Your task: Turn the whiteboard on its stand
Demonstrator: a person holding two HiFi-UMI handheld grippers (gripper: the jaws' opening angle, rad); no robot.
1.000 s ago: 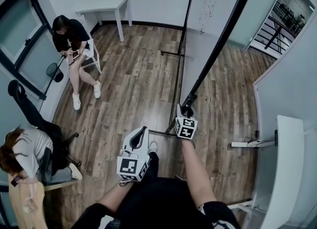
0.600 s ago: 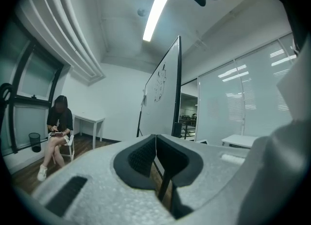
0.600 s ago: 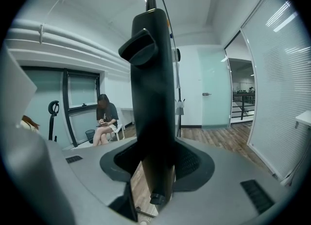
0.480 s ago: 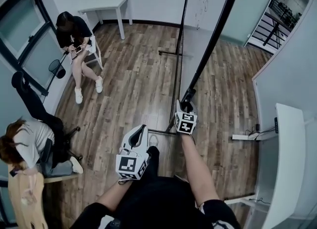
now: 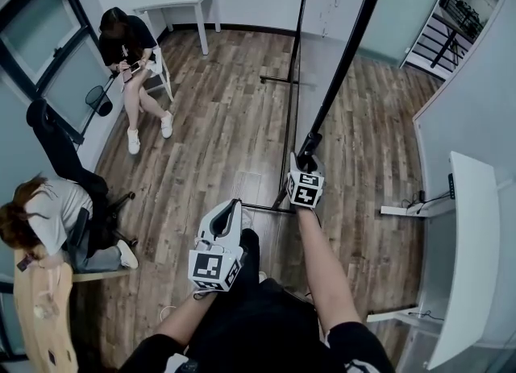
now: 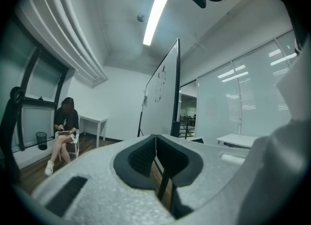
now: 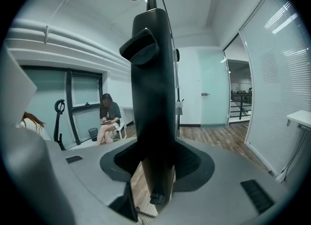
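**Grip made on the board's edge; the turn itself looks unfinished**

The whiteboard (image 5: 334, 17) fills 12 to 1 o'clock in the head view. It is seen nearly edge-on, and its dark frame runs as a slanted bar down towards the person. It hangs on its stand (image 5: 290, 113), whose thin uprights and floor rail lie just left of the board, at 12 o'clock.

The right gripper (image 5: 305, 162) is clamped on the near end of that frame. In its own view the black bar fills the gap between the jaws, with a knob showing higher up the bar. The left gripper (image 5: 232, 212) hangs low at 7 o'clock, well apart from the board, tips pressed together on nothing.

My judgement is that the hold is secured and the swing is the part left. How far the board has rotated cannot be told from its slant alone.

Around the stand:
- A long white desk (image 5: 463, 267) stands at 3 to 4 o'clock, near the side the board would sweep.
- A white table (image 5: 173, 2) is at 11 o'clock.
- One seated person (image 5: 129, 45) is at 10 o'clock and another (image 5: 48, 222) at 8, both well apart from the stand.
- A black office chair (image 5: 56, 150) is at 9 o'clock.
- A power strip (image 5: 401, 210) lies on the floor at 3 o'clock with its cable, near the person's feet. It looks like the likeliest snag.
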